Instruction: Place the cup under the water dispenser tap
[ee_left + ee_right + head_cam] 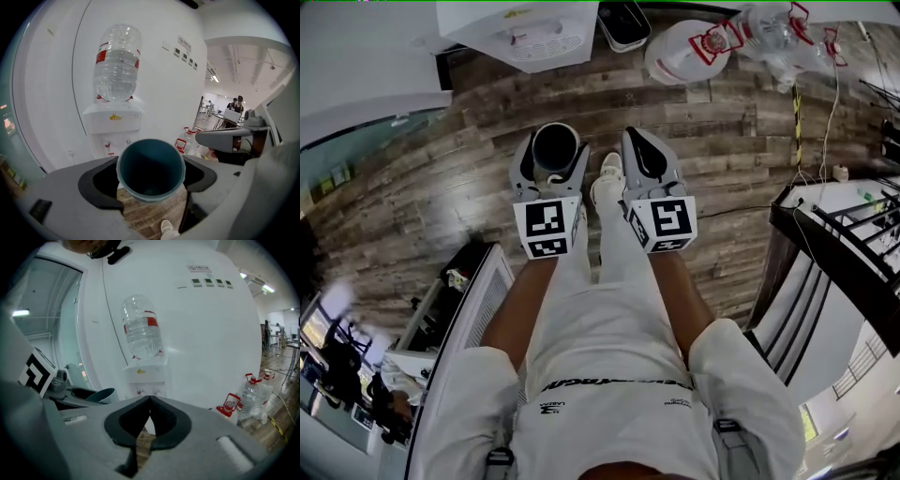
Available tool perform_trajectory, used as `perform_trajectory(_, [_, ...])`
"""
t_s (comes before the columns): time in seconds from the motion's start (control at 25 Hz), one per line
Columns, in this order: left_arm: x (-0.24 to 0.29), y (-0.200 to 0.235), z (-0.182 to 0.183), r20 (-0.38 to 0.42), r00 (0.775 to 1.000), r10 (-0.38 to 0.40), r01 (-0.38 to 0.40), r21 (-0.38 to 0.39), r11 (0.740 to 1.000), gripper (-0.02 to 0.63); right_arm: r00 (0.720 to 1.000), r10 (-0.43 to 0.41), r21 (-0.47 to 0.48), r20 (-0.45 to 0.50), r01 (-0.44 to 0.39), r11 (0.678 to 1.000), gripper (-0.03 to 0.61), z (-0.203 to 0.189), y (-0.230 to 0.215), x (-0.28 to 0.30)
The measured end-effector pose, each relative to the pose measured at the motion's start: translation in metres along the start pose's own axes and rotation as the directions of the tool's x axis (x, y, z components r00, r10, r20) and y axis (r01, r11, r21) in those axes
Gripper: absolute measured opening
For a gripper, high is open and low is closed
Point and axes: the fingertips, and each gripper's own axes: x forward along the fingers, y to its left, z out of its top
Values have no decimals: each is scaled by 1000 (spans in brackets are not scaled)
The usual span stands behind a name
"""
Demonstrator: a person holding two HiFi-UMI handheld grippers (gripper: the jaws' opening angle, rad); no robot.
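A teal cup [151, 168] sits between the jaws of my left gripper [150, 180], mouth toward the camera, and the pads press on both its sides. From the head view the cup [555, 148] shows dark and round in the left gripper [549, 161]. My right gripper [639, 155] is held just to its right, jaws together and empty; its tips [149, 401] meet in the right gripper view. The white water dispenser [114, 123] stands ahead against the wall with a clear bottle [117, 63] on top and taps [110, 145] below. The dispenser [517, 28] lies at the top of the head view.
Wood-plank floor [441, 169] lies between me and the dispenser. Spare water bottles with red handles [712, 42] stand on the floor to the right. A desk edge [478, 300] is at my left, a dark railing [834, 234] at my right. People sit at desks far off [234, 105].
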Motion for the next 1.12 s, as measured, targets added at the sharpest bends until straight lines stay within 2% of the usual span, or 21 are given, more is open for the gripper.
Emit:
perform_trajectory(0.56, [109,22,-37,-6,999,35,-35,36,999,370,999,-21,46,-27,23,999,-2,-68,-39,46])
perform_trajectory(1.12, [226,57,-59,-27,997,72,-72,19,997,370,998,-29,60,-56,32,998,-2,-114,-80,87])
